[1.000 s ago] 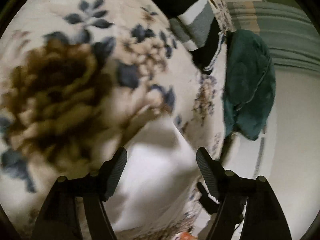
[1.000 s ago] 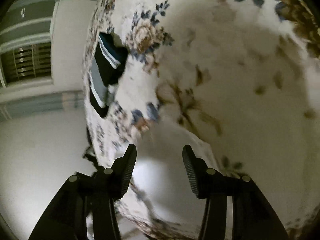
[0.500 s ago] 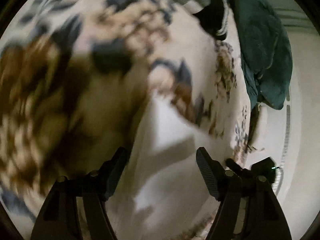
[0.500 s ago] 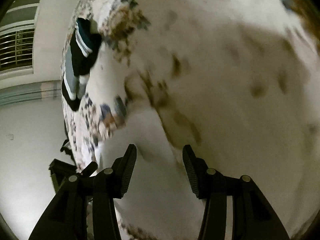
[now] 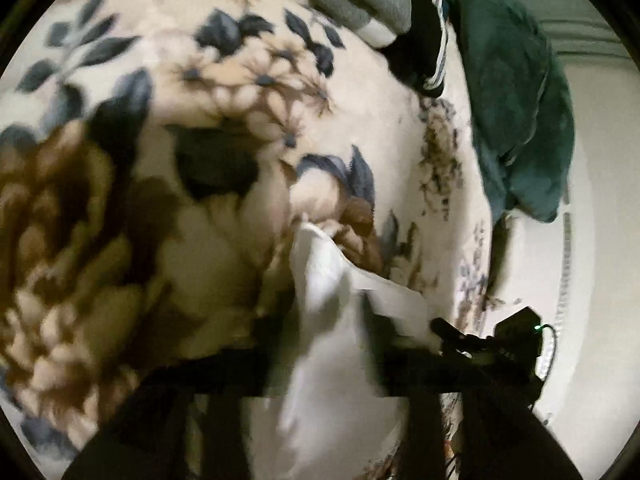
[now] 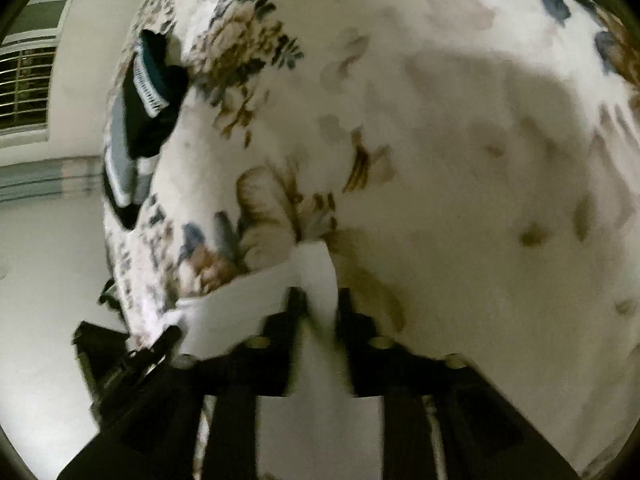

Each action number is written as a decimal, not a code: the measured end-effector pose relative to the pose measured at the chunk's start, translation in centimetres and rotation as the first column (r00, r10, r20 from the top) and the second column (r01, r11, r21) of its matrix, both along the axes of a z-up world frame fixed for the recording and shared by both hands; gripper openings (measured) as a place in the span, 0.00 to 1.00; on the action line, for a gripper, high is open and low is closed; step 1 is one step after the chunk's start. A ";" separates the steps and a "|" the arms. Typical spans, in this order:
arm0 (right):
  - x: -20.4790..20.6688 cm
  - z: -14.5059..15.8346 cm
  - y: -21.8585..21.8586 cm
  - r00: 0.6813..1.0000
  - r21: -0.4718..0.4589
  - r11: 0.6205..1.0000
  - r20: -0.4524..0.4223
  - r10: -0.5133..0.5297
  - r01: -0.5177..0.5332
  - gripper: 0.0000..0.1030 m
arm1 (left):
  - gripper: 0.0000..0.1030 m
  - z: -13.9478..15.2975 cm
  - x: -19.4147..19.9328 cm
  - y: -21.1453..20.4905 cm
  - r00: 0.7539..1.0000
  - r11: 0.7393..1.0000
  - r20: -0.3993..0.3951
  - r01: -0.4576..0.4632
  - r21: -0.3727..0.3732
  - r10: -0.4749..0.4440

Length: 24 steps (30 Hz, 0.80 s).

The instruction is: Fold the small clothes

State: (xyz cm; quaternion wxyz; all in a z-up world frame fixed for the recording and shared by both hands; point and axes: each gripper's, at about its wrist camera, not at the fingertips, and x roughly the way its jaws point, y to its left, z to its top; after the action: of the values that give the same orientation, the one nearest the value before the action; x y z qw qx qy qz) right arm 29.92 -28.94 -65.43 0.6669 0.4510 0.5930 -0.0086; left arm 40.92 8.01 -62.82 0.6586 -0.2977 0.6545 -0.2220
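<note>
While both were spread over it half a second ago, the right claw (image 6: 320,308) is now pinching the white garment (image 6: 316,276); the left claw (image 5: 324,344) is apparently closing on it, lifting it off the floral bed (image 5: 240,80) for folding.

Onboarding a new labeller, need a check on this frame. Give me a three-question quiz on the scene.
1. True or false: the right gripper is shut on the white garment.
2. What does the white garment lie on? A. floral blanket B. wooden table C. tiled floor
3. Fill in: in the left wrist view, the crumpled cloth at the blanket's edge is dark ____.

Key: 1 true; 2 A; 3 green.
</note>
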 end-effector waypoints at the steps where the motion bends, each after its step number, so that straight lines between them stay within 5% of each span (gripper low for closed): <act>1: -0.6 0.3 -0.3 1.000 0.019 1.000 0.016 0.016 -0.016 0.53 | 0.77 0.3 -0.6 0.9 1.000 1.000 0.011 -0.012 -0.029 0.012; 2: -1.3 0.7 -0.4 0.999 0.029 0.999 0.026 0.034 -0.035 0.63 | 0.77 0.5 -1.2 1.5 1.000 0.998 0.018 -0.022 -0.056 0.023; 10: -5.9 -3.3 1.3 0.975 0.175 0.961 -0.015 0.222 -0.216 0.65 | 0.77 -3.1 -5.7 0.7 0.995 0.987 -0.077 0.053 -0.152 -0.065; 18: -5.2 -5.4 3.0 0.978 0.286 0.936 0.066 0.196 -0.207 0.65 | 0.75 -2.6 -5.1 -3.0 0.992 0.984 -0.026 0.118 -0.132 -0.122; 19: -5.0 -5.4 3.5 0.976 0.280 0.935 0.072 0.204 -0.216 0.62 | 0.64 -2.4 -5.1 -3.2 0.992 0.985 -0.014 0.127 -0.118 -0.129; 20: -4.8 -5.5 3.8 0.976 0.270 0.937 0.069 0.209 -0.220 0.44 | 0.32 -2.2 -5.3 -3.4 0.990 0.985 -0.009 0.138 -0.104 -0.140; 21: -4.7 -5.5 4.1 0.975 0.270 0.937 0.061 0.212 -0.220 0.26 | 0.22 -2.2 -5.4 -3.5 0.990 0.983 -0.015 0.139 -0.116 -0.142; 24: -4.4 -5.0 4.5 0.977 0.244 0.946 0.053 0.207 -0.214 0.15 | 0.19 -1.7 -5.5 -3.3 0.992 0.985 -0.012 0.123 -0.120 -0.126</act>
State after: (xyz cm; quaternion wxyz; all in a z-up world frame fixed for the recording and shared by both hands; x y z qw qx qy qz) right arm 25.51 -24.42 -70.45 0.6101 0.4654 0.6251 0.1430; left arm 35.41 4.68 -64.54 0.6182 -0.2970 0.6637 -0.2985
